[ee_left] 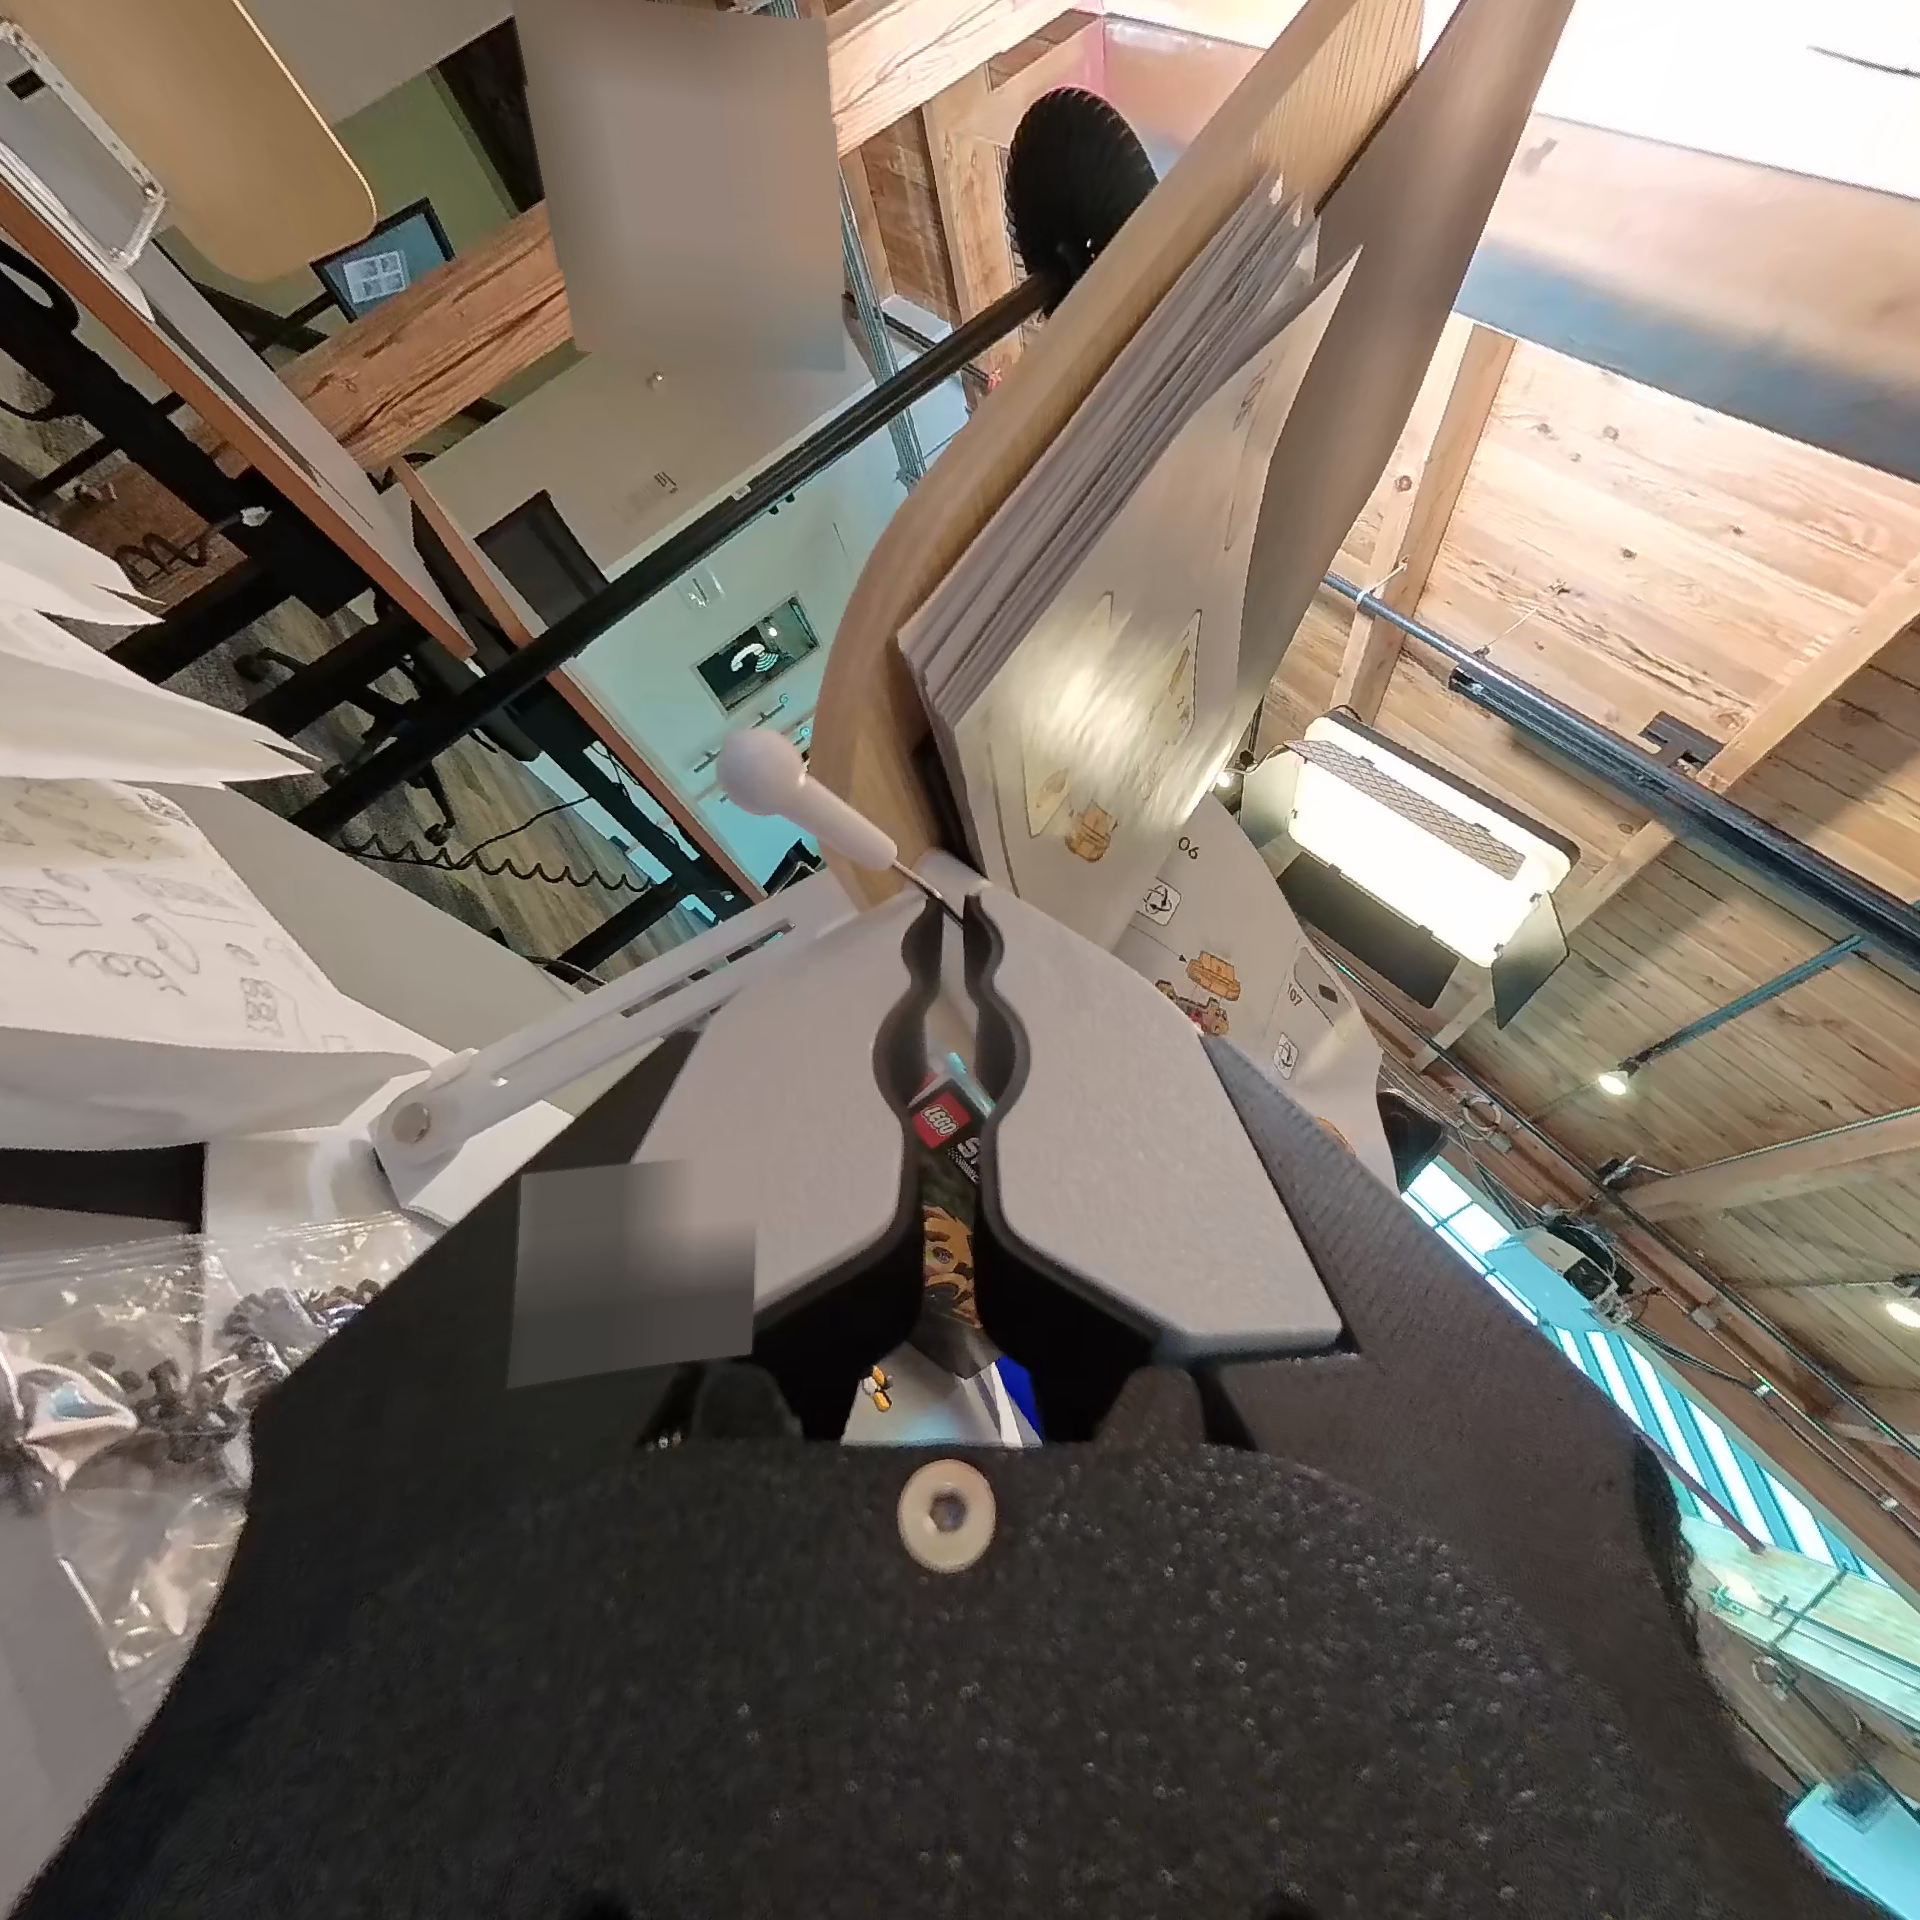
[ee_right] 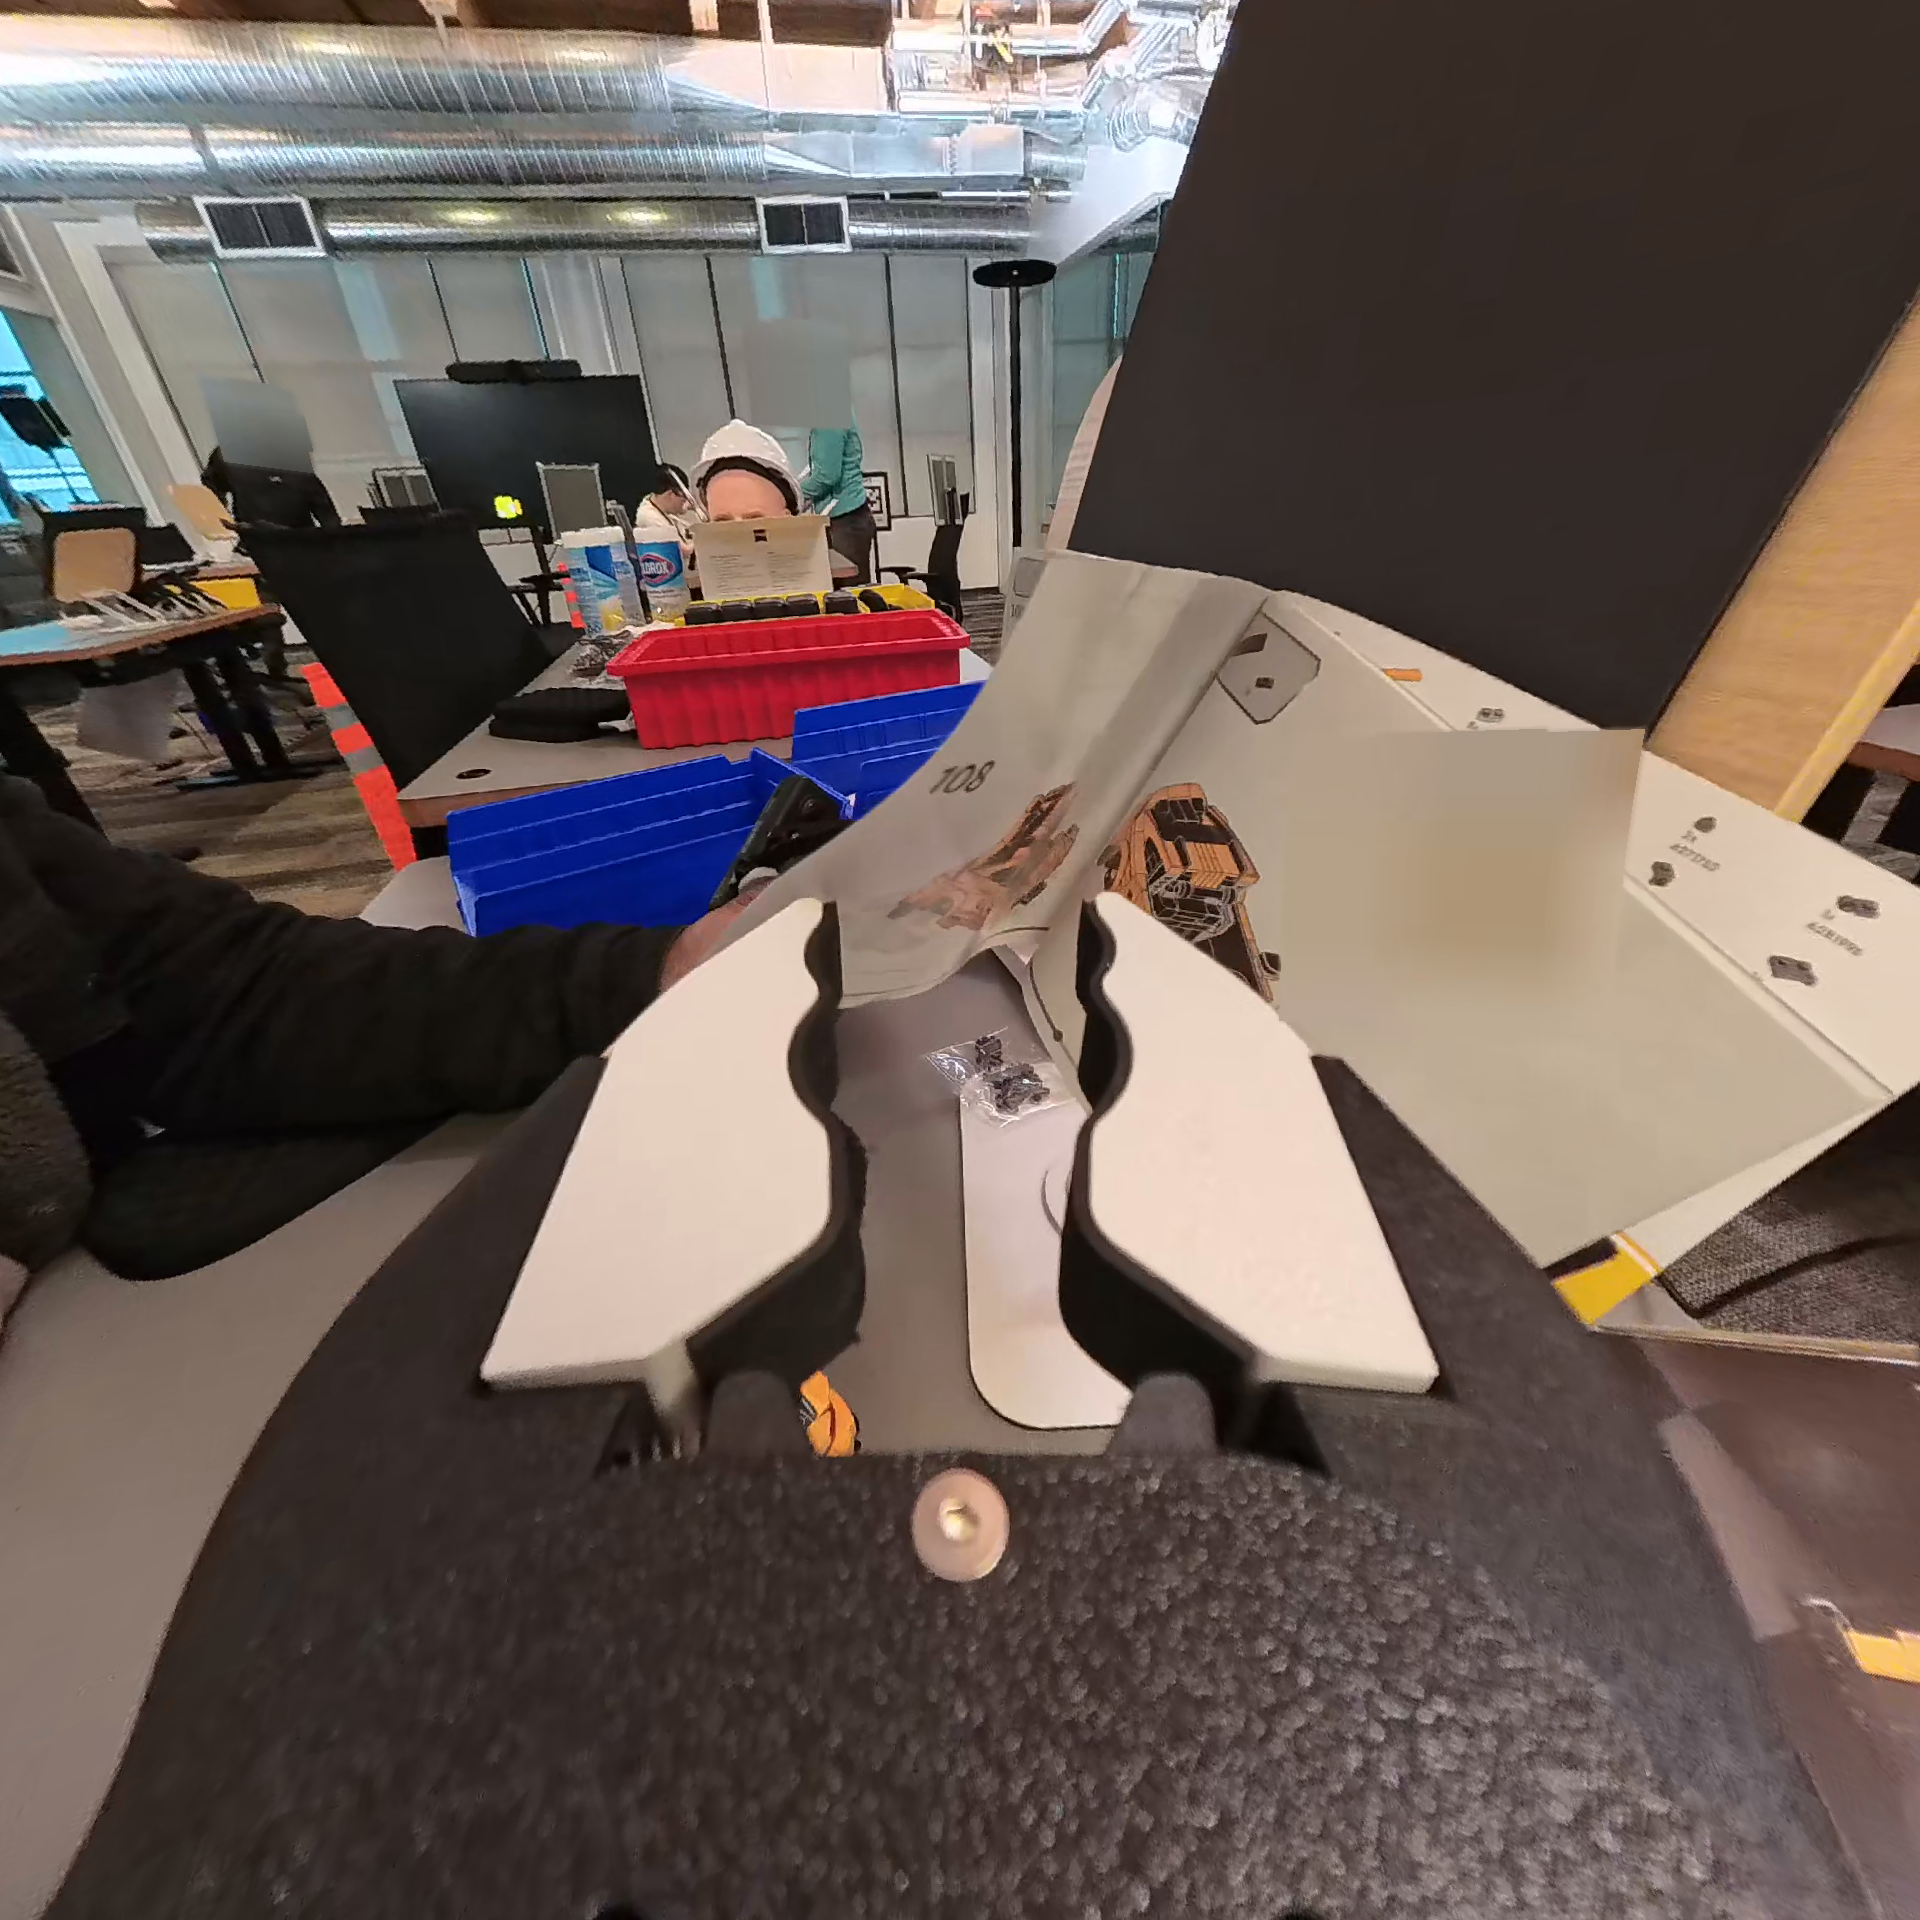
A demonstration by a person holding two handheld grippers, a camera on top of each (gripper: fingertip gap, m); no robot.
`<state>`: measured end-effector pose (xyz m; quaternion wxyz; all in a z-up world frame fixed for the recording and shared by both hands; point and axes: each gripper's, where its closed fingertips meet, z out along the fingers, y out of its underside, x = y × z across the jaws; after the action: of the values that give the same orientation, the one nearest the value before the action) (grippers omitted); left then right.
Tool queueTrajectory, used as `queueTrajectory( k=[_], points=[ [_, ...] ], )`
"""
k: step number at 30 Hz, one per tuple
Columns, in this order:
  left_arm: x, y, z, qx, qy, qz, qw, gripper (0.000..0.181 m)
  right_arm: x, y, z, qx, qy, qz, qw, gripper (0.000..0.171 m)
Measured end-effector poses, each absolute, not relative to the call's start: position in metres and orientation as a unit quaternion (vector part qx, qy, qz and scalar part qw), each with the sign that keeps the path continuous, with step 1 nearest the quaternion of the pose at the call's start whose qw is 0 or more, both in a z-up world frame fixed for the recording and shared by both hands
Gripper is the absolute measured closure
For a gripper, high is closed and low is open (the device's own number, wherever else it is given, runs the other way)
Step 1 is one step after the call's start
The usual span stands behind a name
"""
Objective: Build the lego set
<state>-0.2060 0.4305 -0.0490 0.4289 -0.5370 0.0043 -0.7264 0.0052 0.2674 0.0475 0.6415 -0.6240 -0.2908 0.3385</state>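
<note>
Grey worktop [ee_right: 914, 1101] below, carrying everything. Instruction booklet [ee_right: 1558, 1039] propped up and open on the right of the right wrist view, one page [ee_right: 1039, 748] curling over toward the left; same booklet [ee_left: 1101, 582] seen edge-on in the left wrist view, leaning on a wooden board [ee_left: 1226, 260]. Black panel [ee_right: 1507, 364] rising behind the booklet. Blue bins [ee_right: 623, 831] and a red bin [ee_right: 790, 675] farther back on the worktop. Dark sleeve [ee_right: 343, 1008] lying across the left side.

Right hand-held gripper [ee_right: 951, 914] with fingers well apart, nothing between them, tips just below the curling page's lower edge. Left hand-held gripper [ee_left: 953, 906] with fingers almost together, only a thin slit between the tips; a thin white-handled rod [ee_left: 800, 800] at the tips, whether clamped or merely behind cannot be told. Printed cover [ee_left: 951, 1195] visible through the gap lower down.

Clear bags of small dark lego pieces [ee_left: 156, 1371] at lower left of the left wrist view; one small bag of dark pieces [ee_right: 1003, 1075] on the worktop between the right fingers.
</note>
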Motion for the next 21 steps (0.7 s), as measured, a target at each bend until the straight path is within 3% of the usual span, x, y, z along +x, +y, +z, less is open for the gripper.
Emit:
queueTrajectory(
  k=[14, 21],
  points=[
    [-0.206, 0.429, -0.05, -0.511, -0.02, -0.755, 0.411, 0.179, -0.037, 0.285, 0.042, -0.643, -0.329, 0.318, 0.614, 0.132],
    [-0.206, 0.428, -0.05, -0.507, -0.02, -0.755, 0.415, 0.179, -0.113, 0.343, 0.024, -0.71, -0.384, 0.154, 0.569, 0.132]
  ],
)
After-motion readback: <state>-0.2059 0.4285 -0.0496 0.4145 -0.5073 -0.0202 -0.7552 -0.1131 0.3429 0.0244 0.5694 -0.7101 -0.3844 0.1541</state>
